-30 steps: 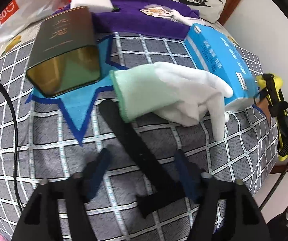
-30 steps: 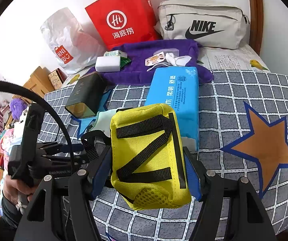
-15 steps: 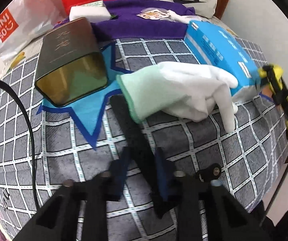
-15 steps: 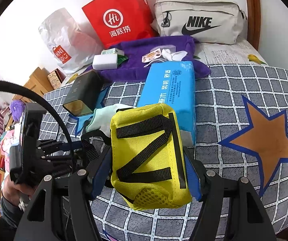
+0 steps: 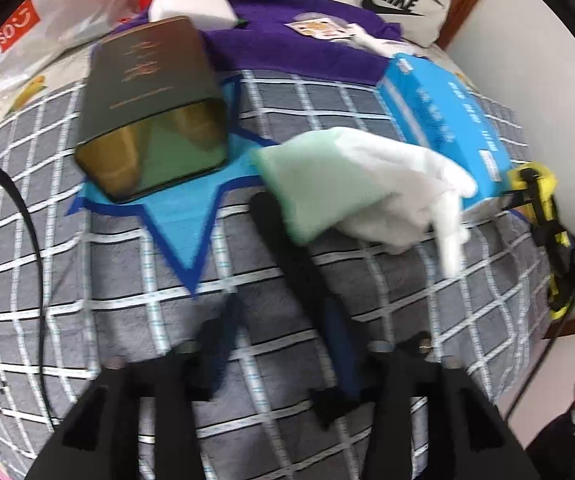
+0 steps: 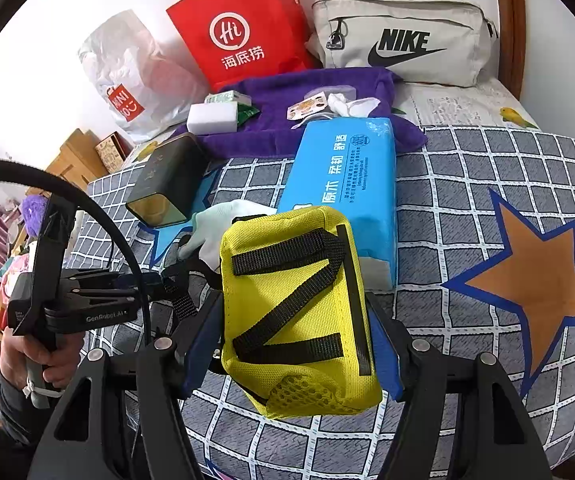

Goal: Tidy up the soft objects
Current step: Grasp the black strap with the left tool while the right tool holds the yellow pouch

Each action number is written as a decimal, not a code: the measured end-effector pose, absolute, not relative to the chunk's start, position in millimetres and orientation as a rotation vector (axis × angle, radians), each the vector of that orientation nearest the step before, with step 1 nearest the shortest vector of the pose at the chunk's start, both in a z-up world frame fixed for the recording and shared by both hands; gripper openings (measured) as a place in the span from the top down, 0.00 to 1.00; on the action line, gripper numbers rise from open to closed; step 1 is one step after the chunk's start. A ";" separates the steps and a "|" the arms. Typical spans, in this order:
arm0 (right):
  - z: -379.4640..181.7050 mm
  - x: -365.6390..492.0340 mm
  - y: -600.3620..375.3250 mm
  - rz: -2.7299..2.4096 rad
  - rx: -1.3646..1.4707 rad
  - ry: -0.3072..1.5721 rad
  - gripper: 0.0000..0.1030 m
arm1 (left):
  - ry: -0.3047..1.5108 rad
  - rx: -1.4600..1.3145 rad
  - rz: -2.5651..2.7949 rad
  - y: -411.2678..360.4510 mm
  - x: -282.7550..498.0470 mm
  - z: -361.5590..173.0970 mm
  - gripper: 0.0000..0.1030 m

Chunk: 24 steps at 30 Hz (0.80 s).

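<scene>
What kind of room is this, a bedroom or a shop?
Most likely a bedroom at home: everything lies on a bed with a checked quilt and a wooden headboard, with shopping bags against the wall.

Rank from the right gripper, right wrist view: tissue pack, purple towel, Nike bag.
From the right gripper:
1. Tissue pack, just beyond the held yellow pouch.
2. Purple towel, mid-bed behind the pack.
3. Nike bag, far back right.

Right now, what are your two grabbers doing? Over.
Right gripper shut on yellow pouch. Left gripper open, black strap between its fingers. Glove just ahead, lying against the tissue pack.
</scene>
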State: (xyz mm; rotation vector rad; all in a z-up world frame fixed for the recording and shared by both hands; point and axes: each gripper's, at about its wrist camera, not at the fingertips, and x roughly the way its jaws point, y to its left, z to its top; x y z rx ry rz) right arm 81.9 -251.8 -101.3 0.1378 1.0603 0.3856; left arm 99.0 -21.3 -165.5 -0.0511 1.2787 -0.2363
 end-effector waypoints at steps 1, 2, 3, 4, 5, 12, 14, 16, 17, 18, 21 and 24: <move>-101.3 81.7 -251.5 0.387 0.136 1.061 0.35 | 1.278 -0.065 -0.243 -23.3 99.4 -164.9 0.54; -101.1 81.7 -251.7 0.387 0.135 1.062 0.35 | 1.272 -0.069 -0.237 -25.7 100.4 -164.4 0.54; -100.8 81.5 -252.2 0.388 0.134 1.061 0.35 | 1.268 -0.070 -0.236 -26.7 102.6 -164.0 0.54; -100.6 81.6 -252.8 0.387 0.135 1.060 0.35 | 1.269 -0.077 -0.241 -29.2 103.0 -164.4 0.53; -100.8 82.1 -253.0 0.386 0.138 1.061 0.35 | 1.277 -0.078 -0.243 -34.7 103.8 -166.6 0.53; -101.5 81.5 -251.9 0.390 0.128 1.066 0.35 | 1.216 0.169 -0.203 -73.0 99.4 -172.7 0.63; -100.9 81.9 -252.7 0.390 0.134 1.064 0.35 | 1.213 0.172 -0.204 -70.8 99.9 -171.7 0.71; -100.5 81.6 -253.5 0.390 0.133 1.063 0.35 | 1.223 0.159 -0.205 -61.6 100.4 -169.9 0.71; -100.4 81.4 -253.7 0.390 0.131 1.062 0.35 | 1.227 0.161 -0.202 -53.8 99.5 -169.1 0.71; -100.2 81.0 -254.2 0.391 0.131 1.061 0.35 | 1.232 0.161 -0.194 -48.7 98.5 -170.0 0.71; -100.0 80.8 -255.9 0.388 0.138 1.059 0.35 | 1.256 0.134 -0.169 -32.3 101.0 -168.6 0.68; -99.2 80.5 -255.9 0.388 0.140 1.058 0.35 | 1.271 0.070 -0.174 -22.4 97.1 -167.1 0.51</move>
